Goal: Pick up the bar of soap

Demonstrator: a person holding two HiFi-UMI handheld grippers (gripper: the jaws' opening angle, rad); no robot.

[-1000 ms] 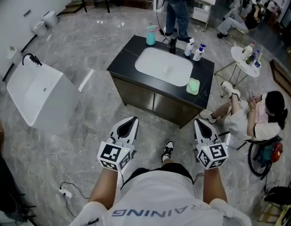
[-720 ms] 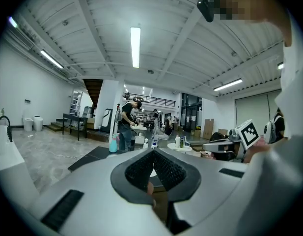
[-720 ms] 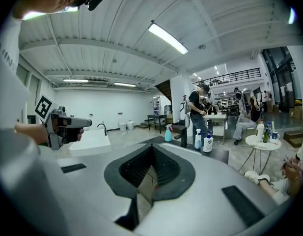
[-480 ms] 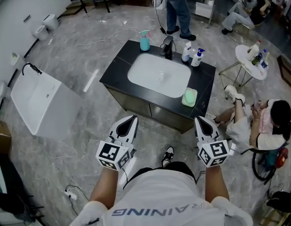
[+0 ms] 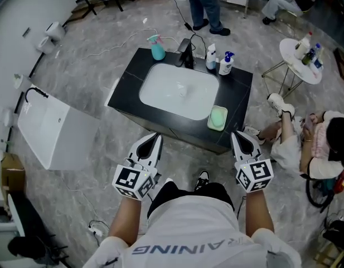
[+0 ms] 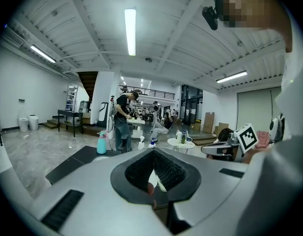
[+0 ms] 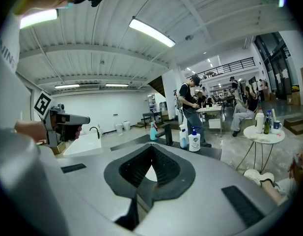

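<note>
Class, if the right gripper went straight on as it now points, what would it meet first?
Probably the black counter, at its front right corner beside the green soap; nothing shows in between, though depth is unclear.

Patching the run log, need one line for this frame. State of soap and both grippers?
phase: pre-grasp | soap: on counter, right of basin, untouched | left gripper: jaws shut, empty | right gripper: jaws shut, empty

Black counter (image 5: 239, 101) with white basin (image 5: 179, 91): green bar of soap (image 5: 218, 118) front right, teal spray bottle (image 5: 158, 49) and two pump bottles (image 5: 226, 63) along the back.
</note>
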